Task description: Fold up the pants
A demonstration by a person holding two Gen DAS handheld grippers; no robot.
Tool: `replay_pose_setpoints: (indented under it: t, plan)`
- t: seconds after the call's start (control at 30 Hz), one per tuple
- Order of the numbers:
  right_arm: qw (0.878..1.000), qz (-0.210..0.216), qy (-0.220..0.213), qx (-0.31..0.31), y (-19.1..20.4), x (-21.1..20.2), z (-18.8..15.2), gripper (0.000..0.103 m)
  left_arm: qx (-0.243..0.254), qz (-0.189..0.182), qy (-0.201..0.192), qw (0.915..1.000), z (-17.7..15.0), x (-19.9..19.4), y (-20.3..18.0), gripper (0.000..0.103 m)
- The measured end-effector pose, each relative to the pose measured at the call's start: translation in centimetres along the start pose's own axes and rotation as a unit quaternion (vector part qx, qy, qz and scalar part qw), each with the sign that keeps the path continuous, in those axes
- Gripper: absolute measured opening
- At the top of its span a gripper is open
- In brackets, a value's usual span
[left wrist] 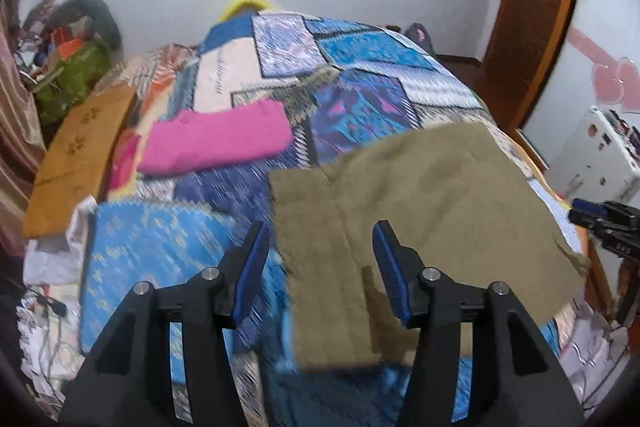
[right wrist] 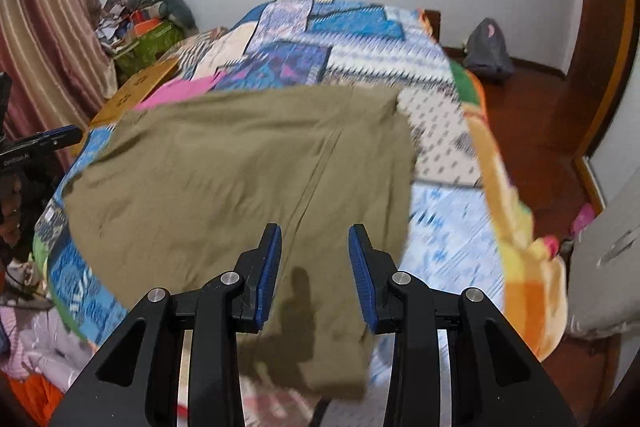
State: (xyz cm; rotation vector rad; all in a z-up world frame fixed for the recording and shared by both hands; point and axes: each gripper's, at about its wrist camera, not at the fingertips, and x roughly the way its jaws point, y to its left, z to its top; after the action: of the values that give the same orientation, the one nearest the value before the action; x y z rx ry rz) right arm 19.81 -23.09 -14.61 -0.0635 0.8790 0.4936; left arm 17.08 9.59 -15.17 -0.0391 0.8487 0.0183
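Olive-khaki pants (left wrist: 420, 211) lie spread flat on the patchwork bed near its front edge; they also fill the middle of the right wrist view (right wrist: 240, 187). My left gripper (left wrist: 320, 247) is open and empty, hovering above the pants' left part near the front edge. My right gripper (right wrist: 315, 249) is open and empty, above the pants' near right part. The right gripper shows at the right edge of the left wrist view (left wrist: 600, 223); the left gripper shows at the left edge of the right wrist view (right wrist: 40, 143).
A folded pink garment (left wrist: 216, 143) and a mustard-yellow cloth (left wrist: 76, 163) lie on the bed's left side. The patchwork quilt (left wrist: 360, 67) covers the bed. Clutter (left wrist: 68, 67) is piled at the far left. A grey bag (right wrist: 488, 51) sits on the red floor.
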Motion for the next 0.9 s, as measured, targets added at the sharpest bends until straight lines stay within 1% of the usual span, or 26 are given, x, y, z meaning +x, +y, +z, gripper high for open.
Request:
replay_pose_setpoints:
  t: [0.1,0.23,0.37,0.47,0.53,0.63,0.7,0.8,0.9]
  plan:
    - [1.0,-0.008,-0.009,0.0,-0.9,0.7,1.8,0.034,-0.004,0.012,0.006,0.9999,1.6,1.9,0.9,0.054]
    - [1.0,-0.025,-0.014,-0.012,-1.8,2.4,4.4,0.036,-0.008,0.015,0.023,0.9996,2.8,4.7,1.7,0.054]
    - [1.0,-0.026,-0.008,-0.007,-3.4,5.1,6.7,0.037,-0.02,0.004,0.045,0.9988,3.4,7.8,2.8,0.054]
    - [1.0,-0.024,0.002,-0.002,-4.2,7.2,7.9,0.038,-0.035,-0.018,0.065,0.9971,3.6,10.0,3.4,0.054]
    - [1.0,-0.024,0.01,-0.003,-4.6,9.0,8.7,0.038,-0.038,-0.03,0.07,0.9963,3.5,10.9,3.5,0.055]
    - [0.999,-0.017,0.028,0.003,-5.4,11.9,9.6,0.038,-0.033,-0.032,0.071,0.9964,3.4,11.7,3.3,0.058]
    - [0.999,-0.015,0.041,0.006,-5.9,13.8,10.0,0.038,-0.034,-0.039,0.074,0.9959,3.3,12.1,3.3,0.058]
    - [0.998,-0.014,0.06,0.005,-6.6,16.2,10.5,0.038,-0.027,-0.038,0.082,0.9956,3.0,12.7,3.1,0.058]
    - [0.998,0.006,0.065,0.017,-7.3,17.5,10.9,0.038,-0.023,-0.04,0.084,0.9954,2.9,13.0,2.9,0.058]
